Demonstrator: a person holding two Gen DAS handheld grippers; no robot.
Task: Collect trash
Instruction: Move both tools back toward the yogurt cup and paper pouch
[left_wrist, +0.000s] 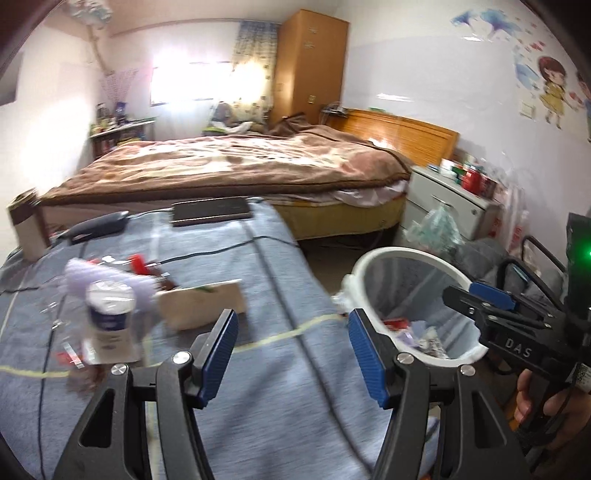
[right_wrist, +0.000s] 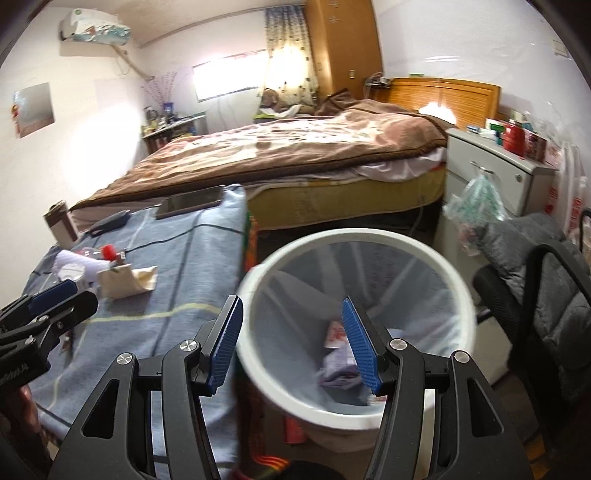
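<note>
My left gripper (left_wrist: 293, 354) is open and holds nothing, hovering over the blue-grey cloth on the table (left_wrist: 280, 369). Left of it lie a white cup with a blue label (left_wrist: 107, 317), lilac tissue (left_wrist: 110, 280), a red cap (left_wrist: 138, 264) and a beige paper bag (left_wrist: 201, 302). A white bin with a clear liner (left_wrist: 399, 254) stands off the table's right edge, with crumpled wrappers (right_wrist: 336, 365) at its bottom. Above the bin's near rim (right_wrist: 354, 234) my right gripper (right_wrist: 293, 343) stands open and empty. The left gripper (right_wrist: 55, 295) shows at the left of the right wrist view.
A dark phone (left_wrist: 210, 212), a black device (left_wrist: 98, 225) and cables lie at the table's far end. Beyond is a bed with a brown blanket (left_wrist: 240, 162). A white cabinet (right_wrist: 491, 177) and a black chair draped in grey cloth (right_wrist: 535, 266) flank the bin.
</note>
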